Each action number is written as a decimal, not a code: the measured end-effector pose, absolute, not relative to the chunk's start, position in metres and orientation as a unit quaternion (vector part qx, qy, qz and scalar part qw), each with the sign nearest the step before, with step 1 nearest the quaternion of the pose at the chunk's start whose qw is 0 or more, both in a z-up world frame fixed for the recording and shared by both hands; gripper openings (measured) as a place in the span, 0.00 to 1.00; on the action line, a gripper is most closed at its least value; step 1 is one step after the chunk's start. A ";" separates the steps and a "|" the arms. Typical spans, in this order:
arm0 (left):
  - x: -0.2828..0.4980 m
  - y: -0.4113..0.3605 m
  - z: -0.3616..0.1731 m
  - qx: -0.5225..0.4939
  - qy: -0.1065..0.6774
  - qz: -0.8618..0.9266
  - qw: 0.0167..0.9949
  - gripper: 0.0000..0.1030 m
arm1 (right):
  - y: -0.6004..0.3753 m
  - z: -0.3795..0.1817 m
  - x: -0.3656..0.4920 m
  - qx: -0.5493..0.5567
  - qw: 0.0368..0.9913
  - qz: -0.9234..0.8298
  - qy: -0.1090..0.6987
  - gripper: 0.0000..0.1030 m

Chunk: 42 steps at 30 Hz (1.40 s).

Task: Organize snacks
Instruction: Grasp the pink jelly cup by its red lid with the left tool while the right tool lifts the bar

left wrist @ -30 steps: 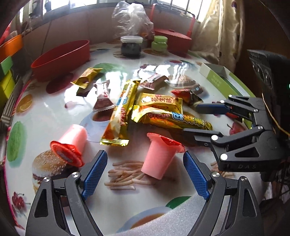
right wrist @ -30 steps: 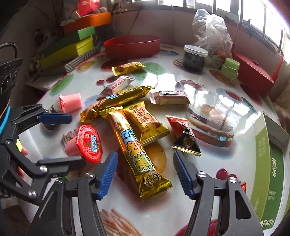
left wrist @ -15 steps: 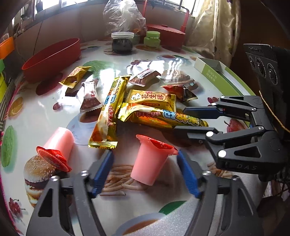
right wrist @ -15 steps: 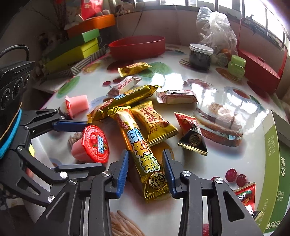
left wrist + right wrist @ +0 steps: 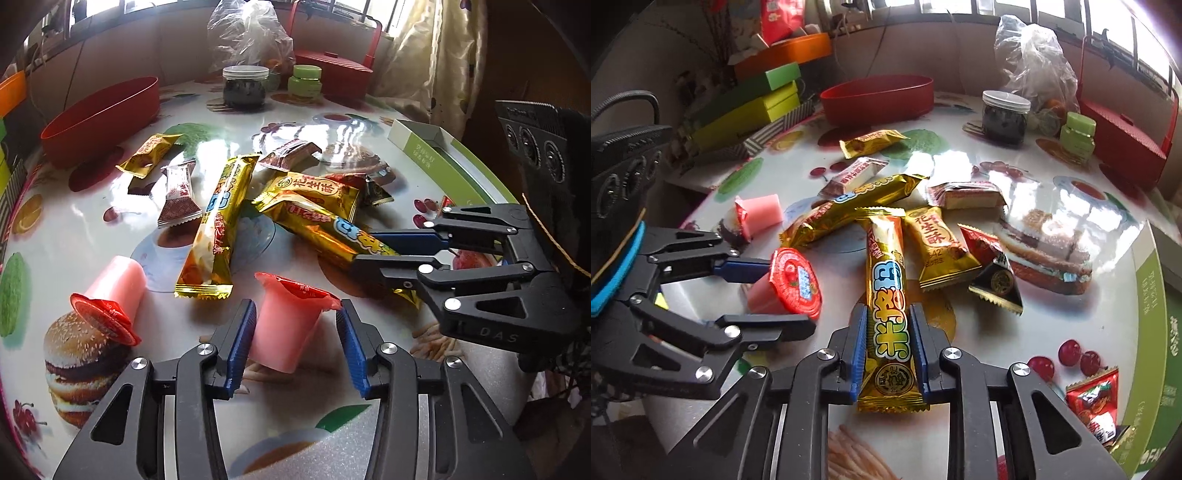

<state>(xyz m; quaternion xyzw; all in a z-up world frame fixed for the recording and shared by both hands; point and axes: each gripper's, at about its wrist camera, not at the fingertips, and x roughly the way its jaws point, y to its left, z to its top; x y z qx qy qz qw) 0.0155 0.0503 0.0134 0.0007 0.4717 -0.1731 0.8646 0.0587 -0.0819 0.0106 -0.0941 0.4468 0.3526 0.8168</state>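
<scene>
My right gripper (image 5: 888,349) is clamped on the near end of a long gold snack bar (image 5: 886,295) lying mid-table. My left gripper (image 5: 293,345) is closing around a tipped pink jelly cup (image 5: 286,325); its right pad seems not yet touching.

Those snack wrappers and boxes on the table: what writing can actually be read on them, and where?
"花生酥" and "42": on the short gold peanut-candy packet.
"DAS": on the black plastic right gripper, seen from the left wrist.
"FA", cut off: on the green and white cardboard box.
Large cartoon characters on the long gold bar wrapper and print on the pink jelly cup's red foil lid: not legible.
</scene>
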 end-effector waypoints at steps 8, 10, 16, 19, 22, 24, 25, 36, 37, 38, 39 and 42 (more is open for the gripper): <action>0.010 0.053 0.022 -0.011 0.464 -0.170 0.870 0.35 | -0.099 0.023 0.050 -0.050 0.826 0.353 0.437 0.21; 0.010 0.051 0.022 -0.010 0.463 -0.168 0.870 0.35 | -0.104 0.026 0.048 -0.041 0.831 0.346 0.434 0.20; 0.013 0.042 0.014 0.002 0.480 -0.164 0.862 0.35 | -0.115 0.033 0.041 -0.029 0.842 0.328 0.428 0.20; 0.013 0.040 0.014 0.001 0.479 -0.162 0.862 0.35 | -0.120 0.035 0.038 -0.024 0.845 0.322 0.426 0.20; 0.013 0.039 0.014 0.006 0.480 -0.156 0.863 0.32 | -0.124 0.039 0.036 -0.020 0.849 0.319 0.421 0.20; 0.012 0.039 0.016 0.007 0.476 -0.157 0.865 0.30 | -0.126 0.041 0.034 -0.017 0.851 0.318 0.418 0.20; 0.012 0.039 0.017 0.005 0.475 -0.159 0.865 0.30 | -0.127 0.041 0.033 -0.016 0.852 0.317 0.417 0.20; 0.014 0.024 0.040 0.009 0.446 -0.173 0.878 0.30 | -0.156 0.054 0.026 0.017 0.871 0.284 0.401 0.20; 0.014 0.022 0.042 0.009 0.444 -0.176 0.879 0.30 | -0.161 0.056 0.026 0.021 0.873 0.278 0.400 0.20; 0.015 0.018 0.045 0.009 0.440 -0.180 0.880 0.30 | -0.165 0.058 0.025 0.024 0.876 0.272 0.398 0.20; 0.016 0.014 0.048 0.010 0.437 -0.186 0.880 0.30 | -0.171 0.060 0.025 0.025 0.879 0.264 0.396 0.20; 0.020 0.001 0.054 0.013 0.431 -0.198 0.880 0.30 | -0.186 0.065 0.024 0.029 0.888 0.242 0.389 0.20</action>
